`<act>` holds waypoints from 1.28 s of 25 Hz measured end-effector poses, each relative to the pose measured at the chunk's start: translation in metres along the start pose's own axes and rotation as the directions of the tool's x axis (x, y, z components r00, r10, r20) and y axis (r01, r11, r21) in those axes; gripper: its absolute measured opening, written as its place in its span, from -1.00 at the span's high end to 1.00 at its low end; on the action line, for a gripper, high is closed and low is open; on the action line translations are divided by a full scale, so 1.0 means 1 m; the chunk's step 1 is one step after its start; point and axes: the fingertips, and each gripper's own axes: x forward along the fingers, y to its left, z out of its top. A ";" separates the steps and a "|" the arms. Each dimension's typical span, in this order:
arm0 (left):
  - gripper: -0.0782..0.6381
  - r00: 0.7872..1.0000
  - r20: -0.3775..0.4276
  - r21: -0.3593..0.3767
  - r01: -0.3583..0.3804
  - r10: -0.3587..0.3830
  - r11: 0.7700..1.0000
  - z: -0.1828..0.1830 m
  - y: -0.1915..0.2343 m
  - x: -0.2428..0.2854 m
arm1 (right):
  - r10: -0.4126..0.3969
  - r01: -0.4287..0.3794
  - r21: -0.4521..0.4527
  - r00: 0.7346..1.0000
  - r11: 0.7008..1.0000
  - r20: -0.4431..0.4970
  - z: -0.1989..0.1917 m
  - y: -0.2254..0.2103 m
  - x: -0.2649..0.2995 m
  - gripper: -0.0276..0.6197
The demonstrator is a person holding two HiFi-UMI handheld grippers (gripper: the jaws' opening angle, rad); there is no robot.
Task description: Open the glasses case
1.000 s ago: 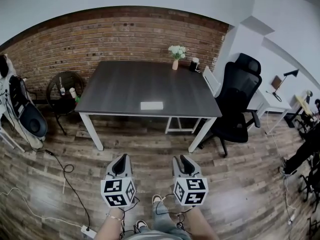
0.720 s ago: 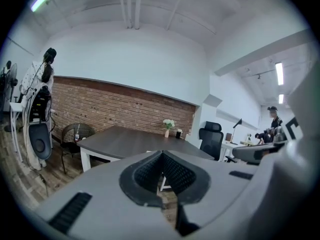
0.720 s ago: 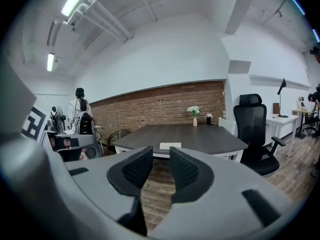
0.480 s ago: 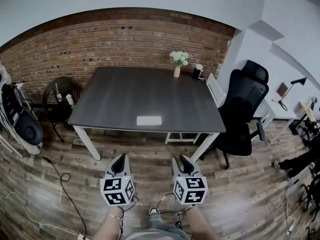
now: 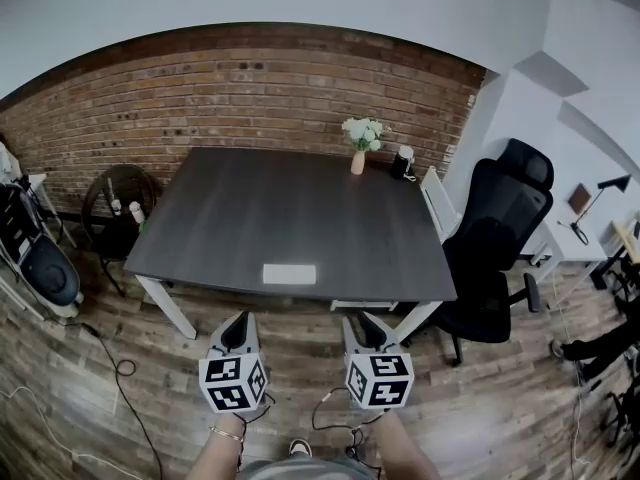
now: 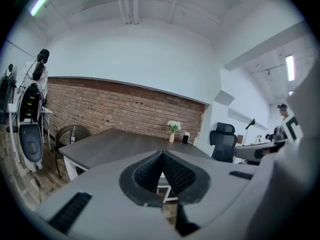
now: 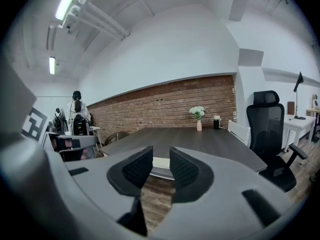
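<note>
A white glasses case point(image 5: 289, 274) lies shut near the front edge of the dark table point(image 5: 300, 208). Both grippers hang over the wooden floor, short of the table and apart from the case. My left gripper point(image 5: 240, 320) is below and left of the case; in the left gripper view its jaws point(image 6: 161, 156) meet at the tips with nothing between them. My right gripper point(image 5: 362, 318) is below and right of the case. Its jaws point(image 7: 161, 156) stand a little apart, and the glasses case point(image 7: 160, 162) shows through the gap, far off.
A vase of white flowers point(image 5: 358, 153) and a dark cup point(image 5: 403, 161) stand at the table's far edge. A black office chair point(image 5: 500, 238) and a white chair point(image 5: 435, 193) are on the right. A round wire stand point(image 5: 115, 193) is on the left, and cables point(image 5: 125, 368) lie on the floor.
The table and the case have come nearer and lower in the head view as the person walks toward them. Both grippers keep their place and jaw state.
</note>
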 end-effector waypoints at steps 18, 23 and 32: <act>0.79 0.997 -0.068 0.008 -0.033 0.033 0.999 0.000 0.032 0.124 | 0.021 -0.018 0.059 0.998 0.998 -0.055 0.005 -0.043 0.126 0.58; 0.79 0.998 -0.059 0.003 0.000 0.000 1.000 0.022 0.046 0.180 | -0.004 0.006 0.033 0.999 0.999 -0.052 0.033 -0.052 0.170 0.59; 0.79 0.998 -0.047 0.006 0.034 -0.033 0.999 0.067 0.091 0.280 | -0.041 0.042 0.021 0.999 0.999 -0.034 0.080 -0.058 0.268 0.58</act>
